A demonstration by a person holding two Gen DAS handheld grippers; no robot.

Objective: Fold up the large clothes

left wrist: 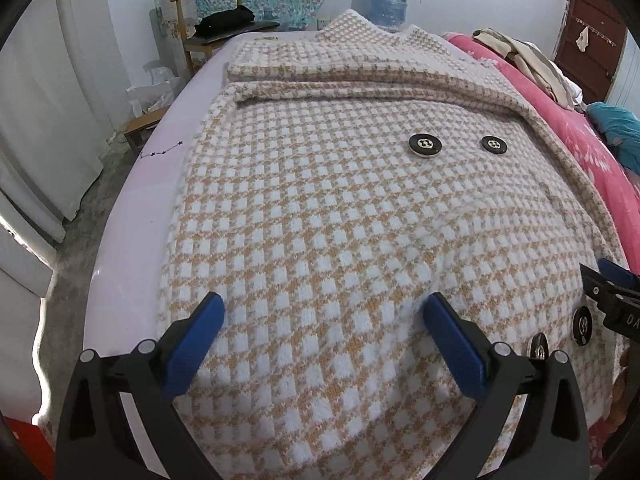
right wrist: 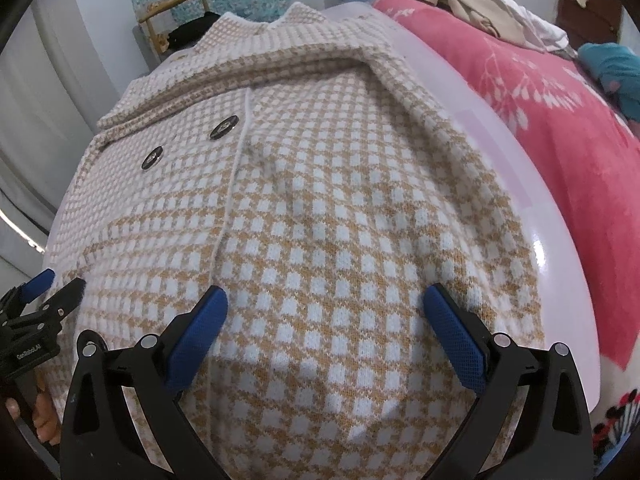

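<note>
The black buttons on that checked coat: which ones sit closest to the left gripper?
The lower pair, right beside the left gripper's right finger; the other pair lies far up the coat.

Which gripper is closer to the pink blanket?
Right. The right gripper hovers over the coat's side next to the pink blanket, open. The left gripper is over the far side of the coat, by the floor edge, also open.

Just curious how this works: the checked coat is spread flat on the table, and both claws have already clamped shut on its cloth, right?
Not quite. The coat does lie spread on the table, but neither claw has closed: the left claw and the right claw both stand wide open over the cloth, gripping nothing. Each wrist view shows its own fingers apart.
</note>
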